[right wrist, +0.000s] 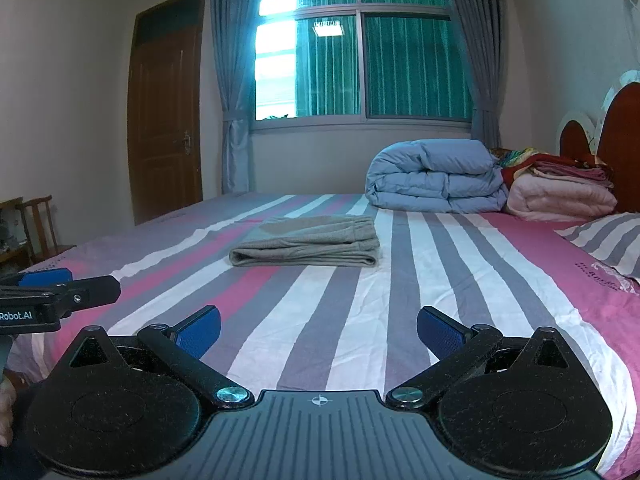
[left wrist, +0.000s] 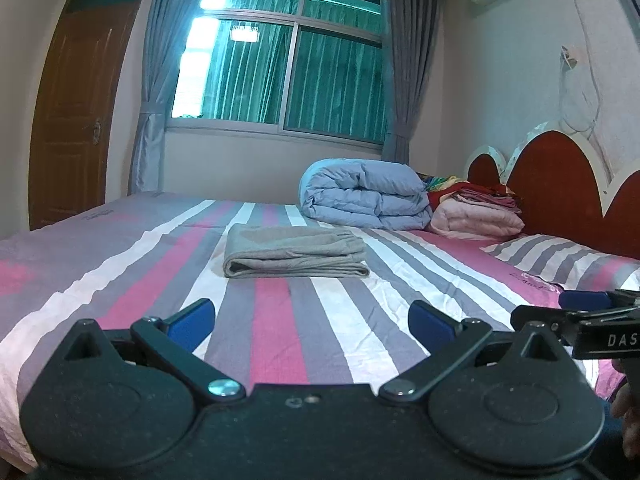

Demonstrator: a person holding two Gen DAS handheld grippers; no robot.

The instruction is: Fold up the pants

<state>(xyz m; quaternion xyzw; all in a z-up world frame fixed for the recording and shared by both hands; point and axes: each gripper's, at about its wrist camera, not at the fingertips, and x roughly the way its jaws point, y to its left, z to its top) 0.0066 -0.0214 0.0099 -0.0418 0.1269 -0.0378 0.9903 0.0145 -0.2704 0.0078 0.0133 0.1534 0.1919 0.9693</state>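
Note:
Grey pants (left wrist: 294,251) lie folded in a neat rectangle on the striped bed (left wrist: 132,272), also in the right wrist view (right wrist: 310,246). My left gripper (left wrist: 311,322) is open and empty, held back from the pants above the near part of the bed. My right gripper (right wrist: 319,330) is open and empty too, also back from the pants. Each gripper shows at the edge of the other's view: the right one (left wrist: 584,312) at the right, the left one (right wrist: 52,292) at the left.
A rolled blue duvet (left wrist: 364,194) and a pink stack of folded bedding (left wrist: 478,214) sit at the head of the bed by the red headboard (left wrist: 560,176). A striped pillow (left wrist: 560,256) lies at right. A wooden chair (right wrist: 38,226) stands left of the bed.

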